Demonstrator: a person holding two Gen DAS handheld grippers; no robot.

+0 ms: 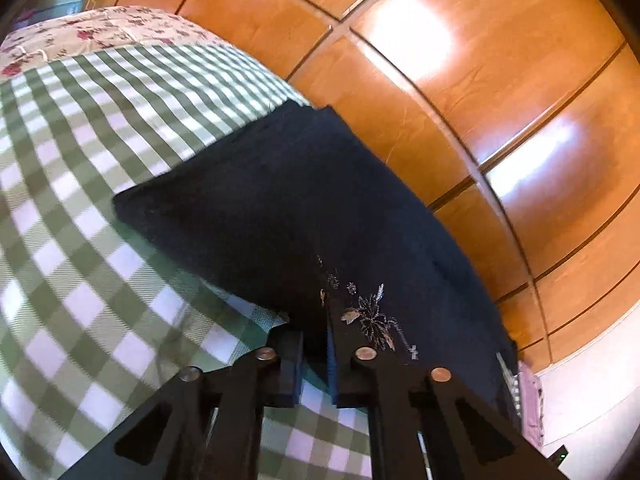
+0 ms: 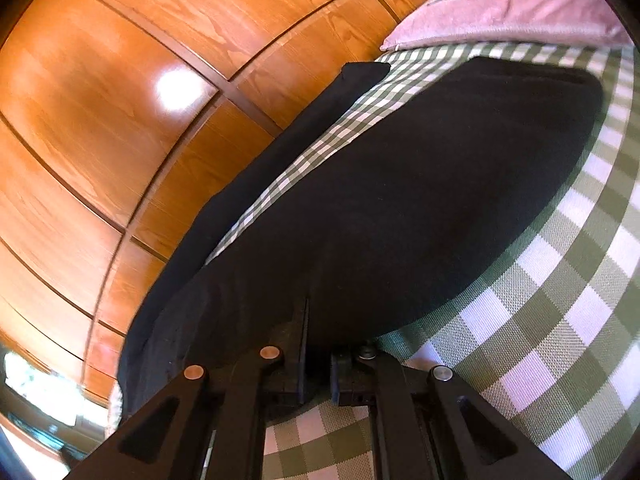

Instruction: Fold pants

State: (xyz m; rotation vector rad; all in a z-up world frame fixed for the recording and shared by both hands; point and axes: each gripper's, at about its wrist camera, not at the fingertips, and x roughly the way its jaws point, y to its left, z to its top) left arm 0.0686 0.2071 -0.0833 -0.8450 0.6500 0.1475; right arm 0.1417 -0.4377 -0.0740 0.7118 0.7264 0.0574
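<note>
Left claw (image 1: pixel 315 354) pinches unlabelled (embroidered) pants (image 1: pixel 304 208).

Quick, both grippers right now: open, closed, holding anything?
Left gripper: shut on the dark pants, near the embroidered flower.
Right gripper: shut on the pants' edge, over the checked bedsheet.

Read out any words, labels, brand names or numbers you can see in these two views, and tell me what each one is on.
None can be read in either view.
The pants carry only an embroidered floral motif, no lettering.
The pink cushion shows dark marks along its top, too blurred and cut off to tell whether they are letters.
The checked cloth and floral cover bear patterns only.
</note>
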